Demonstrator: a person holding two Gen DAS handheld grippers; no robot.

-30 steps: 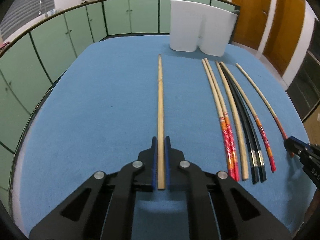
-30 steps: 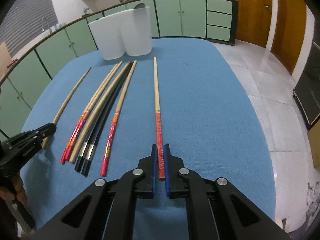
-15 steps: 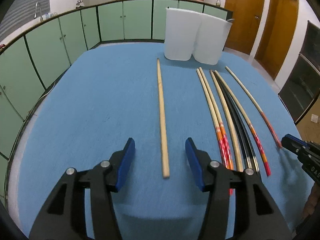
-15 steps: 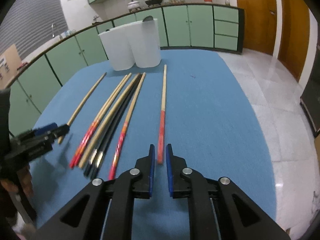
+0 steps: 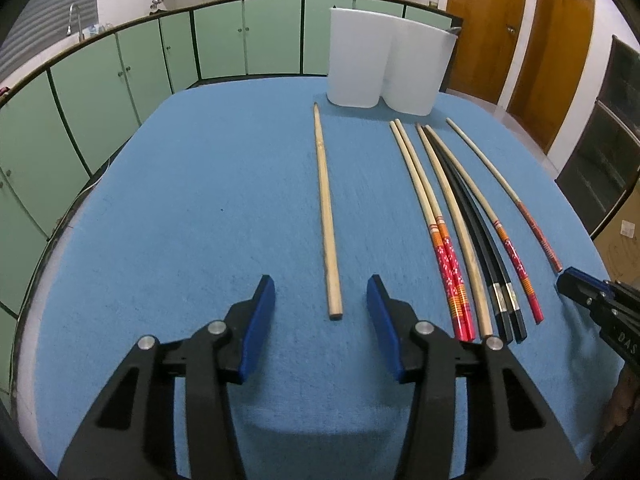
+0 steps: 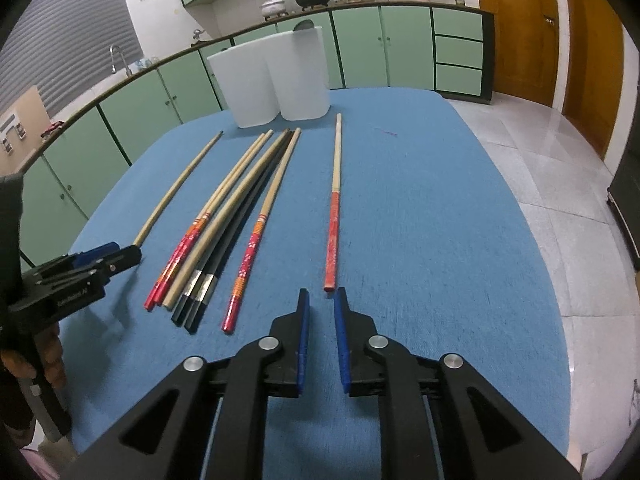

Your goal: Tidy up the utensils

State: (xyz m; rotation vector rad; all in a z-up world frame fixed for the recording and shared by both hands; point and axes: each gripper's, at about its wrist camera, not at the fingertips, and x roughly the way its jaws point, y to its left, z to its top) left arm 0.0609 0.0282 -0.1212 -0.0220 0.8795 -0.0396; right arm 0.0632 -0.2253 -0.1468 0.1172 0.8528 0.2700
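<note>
Wooden, plain chopstick [image 5: 327, 216] is laid flat on the blue table [image 5: 180, 220], long axis running away toward the bins [image 5: 384, 64]; left gripper [image 5: 320, 300] is spread wide around its near end; right gripper [image 6: 320, 304] is slightly parted behind a red-handled chopstick [image 6: 334, 216].

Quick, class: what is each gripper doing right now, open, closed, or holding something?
Left gripper: open, holding nothing; plain wooden chopstick lies between its fingers.
Right gripper: open, holding nothing; red-handled chopstick lies just ahead.

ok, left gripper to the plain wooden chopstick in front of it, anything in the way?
Nothing visible. The left gripper is open, and the near end of the plain wooden chopstick lies on bare blue tablecloth just ahead of its fingertips, in line with the gap. The other chopsticks lie apart to its right.
</note>
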